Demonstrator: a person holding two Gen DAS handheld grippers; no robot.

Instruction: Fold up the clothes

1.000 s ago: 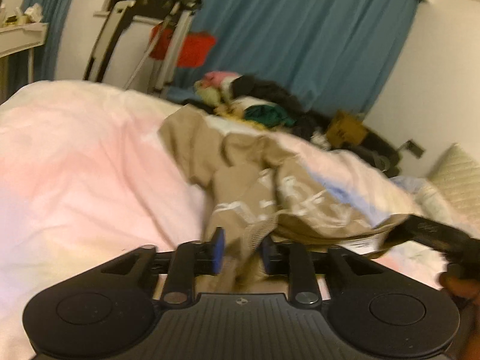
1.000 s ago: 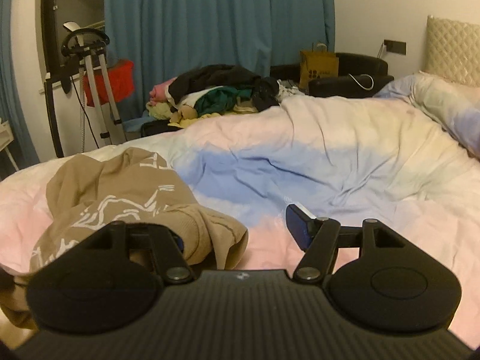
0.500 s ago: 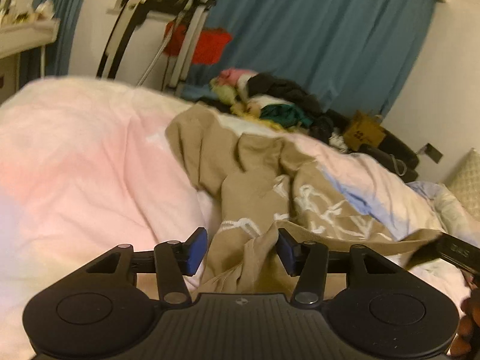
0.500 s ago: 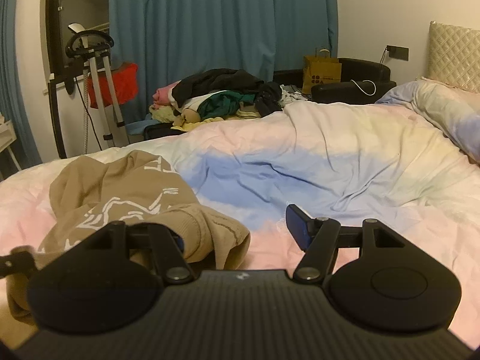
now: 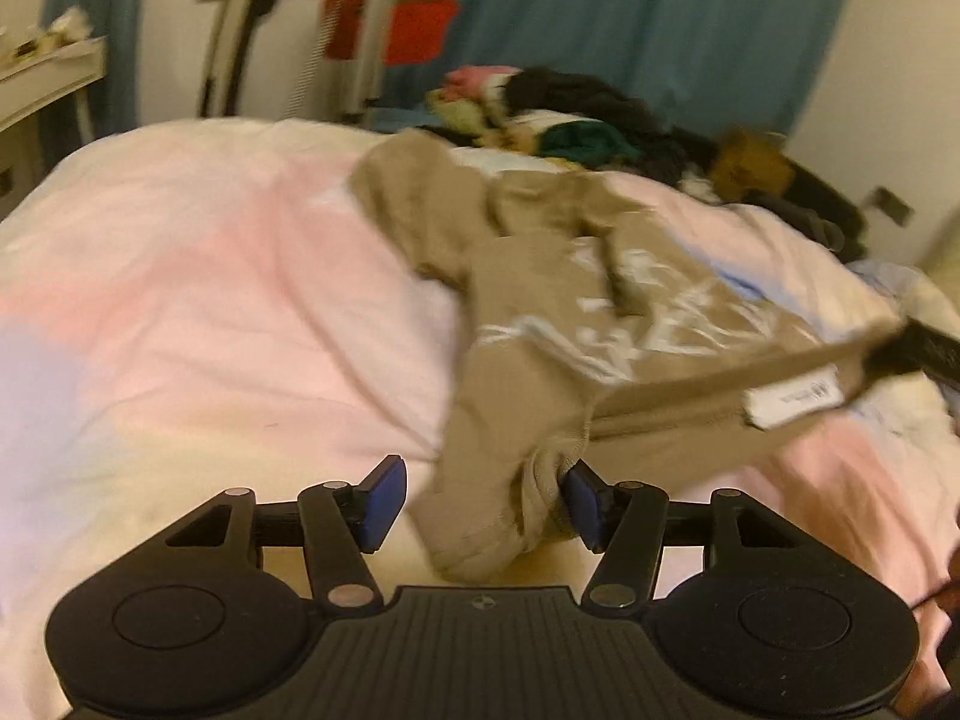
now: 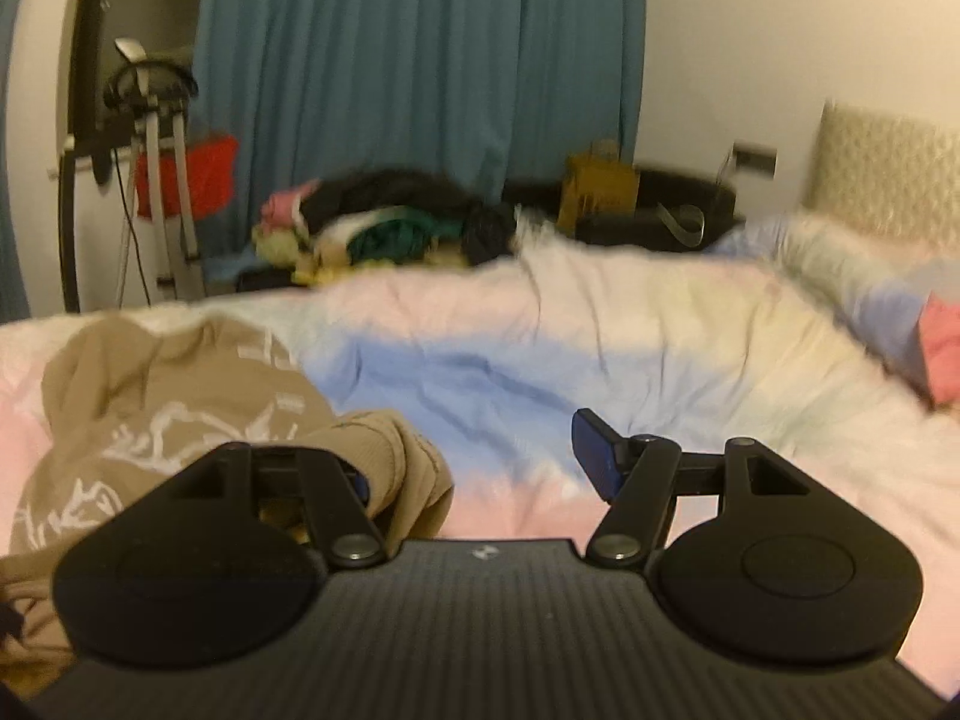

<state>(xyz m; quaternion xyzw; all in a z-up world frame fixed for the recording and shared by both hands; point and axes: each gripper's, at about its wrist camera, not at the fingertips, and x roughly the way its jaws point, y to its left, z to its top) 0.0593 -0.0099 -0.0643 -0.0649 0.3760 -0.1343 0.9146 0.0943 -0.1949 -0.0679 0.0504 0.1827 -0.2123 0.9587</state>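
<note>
A tan sweatshirt with white print lies crumpled on the pastel duvet. My left gripper is open; a ribbed cuff of the sweatshirt hangs between its fingers, draped against the right pad. In the right wrist view the sweatshirt lies at the left, and my right gripper is open with the hem draped over its left finger. In the left wrist view the hem stretches taut toward the right gripper's finger, with a white label showing.
A pile of mixed clothes sits at the far edge of the bed before blue curtains. An exercise machine stands at the left. A headboard and pillows are at the right.
My left gripper has opened wide from being shut on the cuff. The sweatshirt hem has been pulled taut to the right. The right gripper has stayed open.
</note>
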